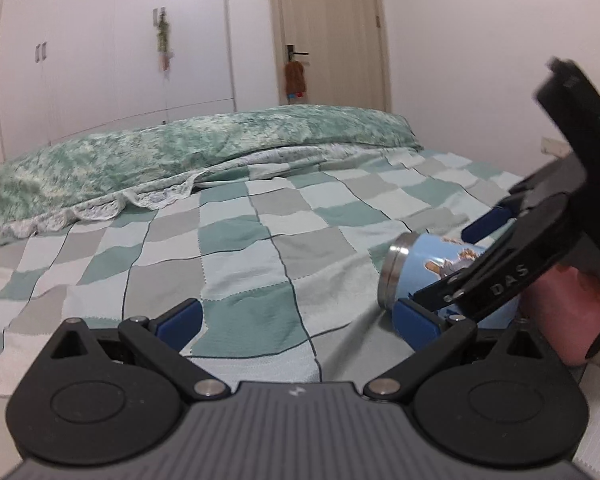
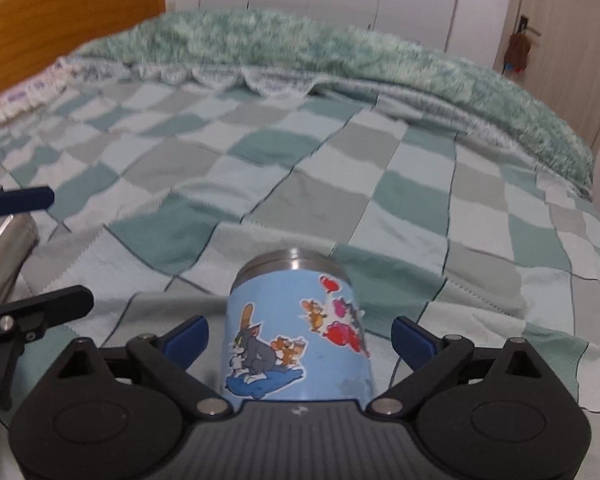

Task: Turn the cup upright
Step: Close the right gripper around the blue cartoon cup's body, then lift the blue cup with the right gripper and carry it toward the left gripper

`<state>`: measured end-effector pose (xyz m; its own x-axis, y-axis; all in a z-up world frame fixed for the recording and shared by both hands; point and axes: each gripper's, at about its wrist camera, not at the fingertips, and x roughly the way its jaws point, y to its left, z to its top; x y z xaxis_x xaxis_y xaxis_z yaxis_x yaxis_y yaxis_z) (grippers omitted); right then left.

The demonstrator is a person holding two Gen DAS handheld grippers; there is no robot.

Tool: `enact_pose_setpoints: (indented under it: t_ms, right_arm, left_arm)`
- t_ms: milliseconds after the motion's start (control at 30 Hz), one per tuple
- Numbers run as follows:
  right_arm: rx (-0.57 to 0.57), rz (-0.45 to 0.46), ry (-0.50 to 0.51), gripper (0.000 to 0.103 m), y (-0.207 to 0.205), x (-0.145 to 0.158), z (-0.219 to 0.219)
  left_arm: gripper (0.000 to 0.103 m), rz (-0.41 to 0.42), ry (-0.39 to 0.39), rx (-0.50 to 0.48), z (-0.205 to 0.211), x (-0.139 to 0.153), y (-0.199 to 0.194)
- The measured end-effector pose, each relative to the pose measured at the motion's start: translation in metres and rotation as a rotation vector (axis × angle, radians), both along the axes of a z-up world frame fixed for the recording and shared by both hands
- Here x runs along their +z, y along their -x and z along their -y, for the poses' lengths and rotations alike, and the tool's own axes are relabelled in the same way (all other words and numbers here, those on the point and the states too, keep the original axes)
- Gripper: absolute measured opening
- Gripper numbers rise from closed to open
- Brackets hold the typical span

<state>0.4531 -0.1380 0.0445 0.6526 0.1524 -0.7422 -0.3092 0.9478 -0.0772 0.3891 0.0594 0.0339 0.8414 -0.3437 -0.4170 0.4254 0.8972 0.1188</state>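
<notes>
Blue-padded and spread wide, the left gripper [image 1: 298,320] holds nothing in the left wrist view; only checked bedspread [image 1: 220,240] lies between its fingers. Off to its right, beyond its right pad, the cup [image 1: 424,268] lies on its side on the cover, steel rim pointing left across this gripper's front, and the right gripper [image 1: 452,268] straddles it from the far side.

Over to the right wrist view: the right gripper [image 2: 300,338] is also open, jaws apart, and the cup [image 2: 296,332] sits dead centre between the pads with a gap either side, not yet pinched. Its long axis runs straight ahead along the fingers, steel rim [image 2: 290,262] at the far end, cartoon sticker facing up. The left gripper [image 2: 16,200] shows only at the left edge, well off the cup. The right one looks clearly nearer, so closing across the barrel should be its move.
</notes>
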Motion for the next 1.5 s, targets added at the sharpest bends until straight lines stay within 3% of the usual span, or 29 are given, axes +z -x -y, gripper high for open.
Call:
enact_pose_setpoints:
  t_ms: [267,400,433,900,1167,1500]
  right_arm:
    - [0.004,-0.102,0.045,0.098,-0.007,-0.013,-0.006]
    - [0.011,-0.152,0.061,0.090,-0.012,-0.018,-0.008]
    - [0.007,-0.145,0.066,0.084,-0.011,-0.018,-0.007]
    - [0.011,-0.077,-0.043,0.083,0.022,0.005,0.004]
    - [0.023,-0.037,-0.080,0.083,0.077,0.042,-0.002]
    - [-0.001,-0.010,-0.119,0.083,0.184,0.068,-0.013]
  left_arm:
    - [0.103,-0.021,-0.058,-0.050,0.012,-0.010,-0.002]
    - [0.103,-0.034,-0.066,-0.060,0.013,-0.013,-0.003]
    - [0.103,-0.034,-0.067,-0.062,0.013,-0.014,-0.002]
    - [0.103,-0.015,-0.071,-0.053,0.008,0.002,0.024]
    - [0.103,0.022,-0.047,-0.020,-0.002,0.035,0.081]
    - [0.103,0.055,-0.027,0.042,-0.022,0.062,0.194]
